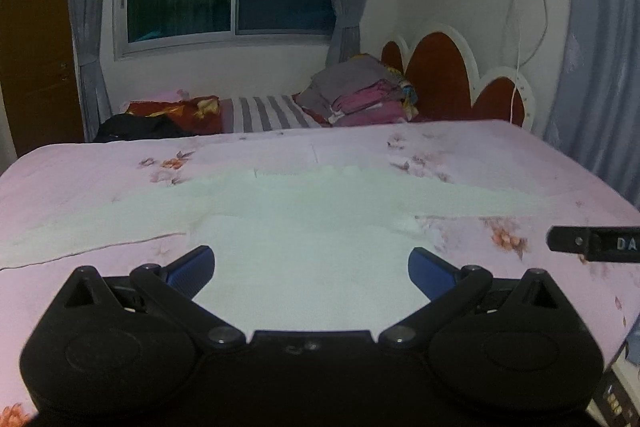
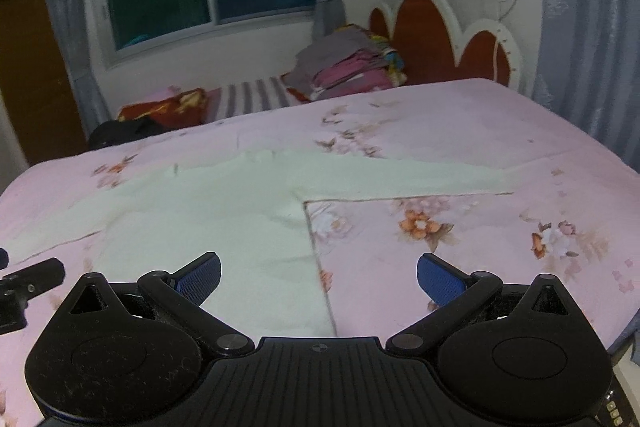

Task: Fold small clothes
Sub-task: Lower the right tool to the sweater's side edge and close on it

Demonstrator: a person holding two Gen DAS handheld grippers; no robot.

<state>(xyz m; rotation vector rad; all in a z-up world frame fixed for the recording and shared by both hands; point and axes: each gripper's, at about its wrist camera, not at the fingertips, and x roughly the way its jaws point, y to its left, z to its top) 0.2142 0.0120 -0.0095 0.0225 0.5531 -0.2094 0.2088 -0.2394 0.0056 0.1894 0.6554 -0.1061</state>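
A: No containers here that we can see. On the far side of the bed lie a black garment (image 1: 136, 127), a red floral blanket (image 1: 176, 111) and a stack of folded clothes (image 1: 360, 95) by the scalloped headboard (image 1: 436, 75).

B: And our grippers?

A: We hold the left gripper (image 1: 311, 269) low over the pink floral bedsheet (image 1: 80, 183), jaws wide apart, gripping nothing. The right gripper (image 2: 319, 277) is just beside it, equally spread and bare.

B: Where is the garment?

A: The pale white long-sleeved top (image 1: 304, 227) lies flat on the sheet, sleeves stretched out left and right. We see its right side edge (image 2: 316, 247) running between the right gripper's blue pads (image 2: 200, 279).
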